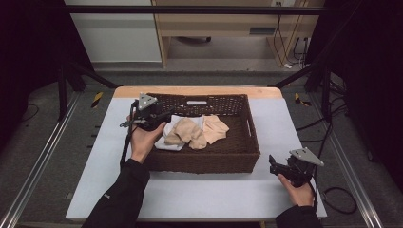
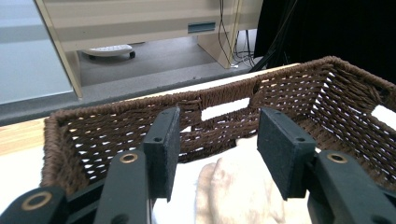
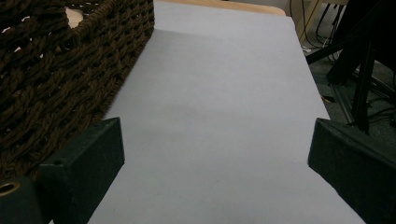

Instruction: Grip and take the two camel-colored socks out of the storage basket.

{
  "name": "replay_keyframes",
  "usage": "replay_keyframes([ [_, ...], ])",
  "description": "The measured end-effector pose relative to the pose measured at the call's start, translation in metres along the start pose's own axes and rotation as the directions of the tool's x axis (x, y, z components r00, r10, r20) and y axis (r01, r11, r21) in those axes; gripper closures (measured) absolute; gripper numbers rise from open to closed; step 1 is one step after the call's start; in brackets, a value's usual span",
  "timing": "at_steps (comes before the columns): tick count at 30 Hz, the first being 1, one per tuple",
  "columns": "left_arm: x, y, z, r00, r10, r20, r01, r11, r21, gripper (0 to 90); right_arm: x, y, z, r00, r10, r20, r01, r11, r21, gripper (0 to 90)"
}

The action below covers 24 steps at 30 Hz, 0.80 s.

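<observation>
A brown wicker basket stands in the middle of the table, and the left gripper view looks along its far wall. Inside lie a crumpled beige cloth, a second beige piece and a white cloth. My left gripper reaches over the basket's left rim, open. In its own view the left gripper hovers just above the beige cloth, and the pads do not press it. My right gripper rests on the mat right of the basket. The right gripper is open wide with nothing between its fingers.
A pale grey mat covers the wooden table. The basket's side wall rises close on the left in the right gripper view, with bare mat ahead. Black frame rails and cables surround the table; a wooden cabinet stands behind.
</observation>
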State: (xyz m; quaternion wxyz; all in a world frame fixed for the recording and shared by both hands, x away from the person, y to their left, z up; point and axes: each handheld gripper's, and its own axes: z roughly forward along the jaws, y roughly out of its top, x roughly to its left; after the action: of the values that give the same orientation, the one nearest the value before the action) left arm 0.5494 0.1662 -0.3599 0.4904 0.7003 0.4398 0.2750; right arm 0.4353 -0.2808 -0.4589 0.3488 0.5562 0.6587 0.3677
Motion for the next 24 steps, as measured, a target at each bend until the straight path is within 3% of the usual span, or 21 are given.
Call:
replay_keyframes([
  [2,0.001,-0.002,0.006,1.0,-0.007,0.004,0.007,0.9999,0.01,48.6,0.0,0.0,0.0,1.0,0.003,0.0,-0.003,1.0,0.004,4.0],
  [7,-0.001,-0.012,0.024,0.9998,0.021,0.003,-0.021,0.9972,0.072,47.6,0.0,0.0,0.0,1.0,0.0,0.002,0.0,1.0,0.0,4.0],
  [10,-0.003,-0.017,0.029,0.9998,0.019,0.005,-0.019,0.9965,0.081,47.0,0.0,0.0,0.0,1.0,0.0,0.001,0.0,1.0,0.002,3.9],
  [13,-0.004,-0.024,0.036,0.9995,0.026,0.018,-0.028,0.9905,0.134,45.8,0.0,0.0,0.0,1.0,-0.001,-0.001,0.001,1.0,0.003,3.9],
  [15,-0.004,-0.026,0.037,0.9996,0.019,0.023,-0.022,0.9897,0.141,45.5,0.0,0.0,0.0,1.0,0.0,0.0,0.0,1.0,0.003,4.0],
  [20,-0.006,-0.032,0.042,0.999,0.034,0.03,-0.039,0.9808,0.191,44.6,0.0,0.0,0.0,1.0,0.0,0.0,0.0,1.0,0.006,4.0],
  [23,-0.01,-0.037,0.046,0.9975,0.067,0.022,-0.07,0.967,0.245,44.2,0.0,0.0,0.0,1.0,-0.003,0.002,0.003,1.0,0.006,4.0],
  [24,-0.01,-0.037,0.046,0.9975,0.067,0.022,-0.07,0.967,0.245,44.2,0.0,0.0,0.0,1.0,-0.003,0.002,0.003,1.0,0.006,4.0],
])
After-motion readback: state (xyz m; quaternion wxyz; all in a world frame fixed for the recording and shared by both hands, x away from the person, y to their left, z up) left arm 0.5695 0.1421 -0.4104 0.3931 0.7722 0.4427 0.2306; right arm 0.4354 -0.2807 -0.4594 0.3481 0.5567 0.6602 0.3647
